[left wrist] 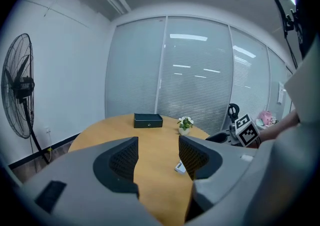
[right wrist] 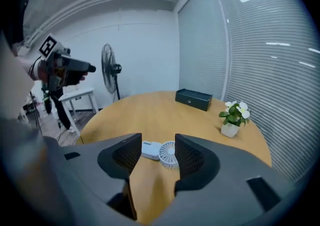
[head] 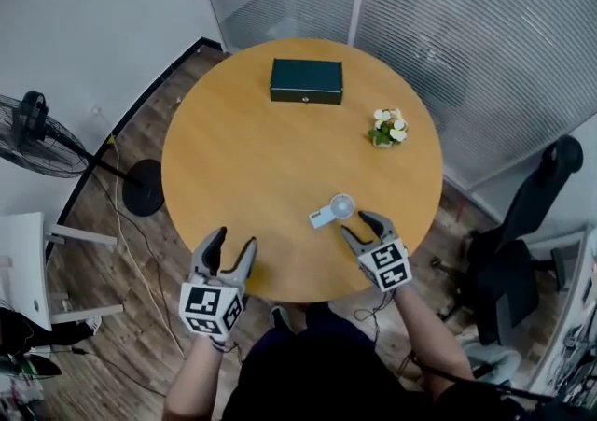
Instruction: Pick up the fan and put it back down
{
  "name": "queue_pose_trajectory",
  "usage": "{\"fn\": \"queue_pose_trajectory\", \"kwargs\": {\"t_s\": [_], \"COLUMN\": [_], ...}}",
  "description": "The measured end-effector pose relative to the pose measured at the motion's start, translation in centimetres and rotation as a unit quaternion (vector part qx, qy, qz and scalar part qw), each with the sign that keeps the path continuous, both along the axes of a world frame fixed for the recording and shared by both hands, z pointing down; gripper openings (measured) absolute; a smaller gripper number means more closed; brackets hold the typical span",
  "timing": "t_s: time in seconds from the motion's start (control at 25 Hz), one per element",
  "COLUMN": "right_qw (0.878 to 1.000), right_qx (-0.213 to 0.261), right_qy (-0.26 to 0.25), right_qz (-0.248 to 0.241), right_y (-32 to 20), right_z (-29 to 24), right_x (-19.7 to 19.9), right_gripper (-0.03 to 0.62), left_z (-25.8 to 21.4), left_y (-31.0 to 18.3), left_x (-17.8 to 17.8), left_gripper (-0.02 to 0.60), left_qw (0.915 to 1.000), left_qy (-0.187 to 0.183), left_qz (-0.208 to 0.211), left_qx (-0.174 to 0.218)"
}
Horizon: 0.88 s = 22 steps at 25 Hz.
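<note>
A small white hand-held fan (head: 334,211) lies flat on the round wooden table (head: 242,158), near its front right edge. My right gripper (head: 355,223) stands open just behind the fan, which shows between and slightly beyond the fingertips (right wrist: 167,154); the pads do not touch it. My left gripper (head: 235,244) hovers open and empty over the front left edge. In the left gripper view, the fan (left wrist: 180,168) lies beyond the right jaw.
At the back of the table sits a dark green box (head: 306,81), with a small potted flower (head: 388,128) to its right. A black pedestal fan (head: 37,134) and a white side table (head: 23,265) stand left, an office chair (head: 522,242) right.
</note>
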State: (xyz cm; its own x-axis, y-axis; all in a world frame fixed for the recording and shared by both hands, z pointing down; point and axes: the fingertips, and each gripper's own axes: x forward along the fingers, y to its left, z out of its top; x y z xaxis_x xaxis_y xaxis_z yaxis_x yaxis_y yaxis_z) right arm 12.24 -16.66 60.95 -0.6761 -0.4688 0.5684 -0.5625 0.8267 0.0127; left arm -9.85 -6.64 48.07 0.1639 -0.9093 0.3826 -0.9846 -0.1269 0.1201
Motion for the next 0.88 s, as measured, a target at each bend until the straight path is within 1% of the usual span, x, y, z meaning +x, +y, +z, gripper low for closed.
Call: {"fn": "queue_pose_trajectory", "kwargs": {"t_s": [0.08, 0.16, 0.28, 0.4, 0.52, 0.6, 0.76, 0.88], "right_qw": [0.999, 0.996, 0.995, 0.997, 0.998, 0.999, 0.999, 0.999], "right_qx": [0.004, 0.002, -0.008, -0.016, -0.019, -0.018, -0.018, -0.018], "right_qy": [0.03, 0.052, 0.063, 0.051, 0.043, 0.04, 0.027, 0.02], "right_qz": [-0.04, -0.067, -0.077, -0.061, -0.042, -0.027, 0.012, 0.04], "right_y": [-0.7, -1.5, -2.7, -3.4, -3.5, -3.8, -4.5, -4.7], "right_z": [1.7, 3.3, 4.8, 4.8, 4.4, 3.9, 3.3, 2.7], "right_x": [-0.5, -1.0, -1.5, -1.9, -1.9, -1.3, 0.7, 2.3], "right_gripper": [0.221, 0.235, 0.242, 0.241, 0.241, 0.241, 0.241, 0.241], "left_z": [0.6, 1.1, 2.3, 4.4, 6.5, 7.9, 11.1, 13.6], "left_y": [-0.7, -1.0, -1.1, -2.3, -4.4, -6.0, -8.8, -10.4], "left_x": [0.5, 0.8, 1.0, 1.6, 2.9, 4.4, 7.9, 10.8], "left_gripper": [0.252, 0.252, 0.252, 0.252, 0.252, 0.252, 0.252, 0.252], "left_qw": [1.0, 0.9998, 0.9995, 0.998, 0.9959, 0.9928, 0.9818, 0.9706], "left_qy": [0.002, 0.002, -0.007, -0.029, -0.021, -0.02, -0.033, -0.044], "left_qz": [-0.004, -0.009, -0.005, 0.028, 0.065, 0.097, 0.164, 0.211], "left_qx": [-0.009, -0.015, -0.031, -0.048, -0.059, -0.067, -0.09, -0.107]}}
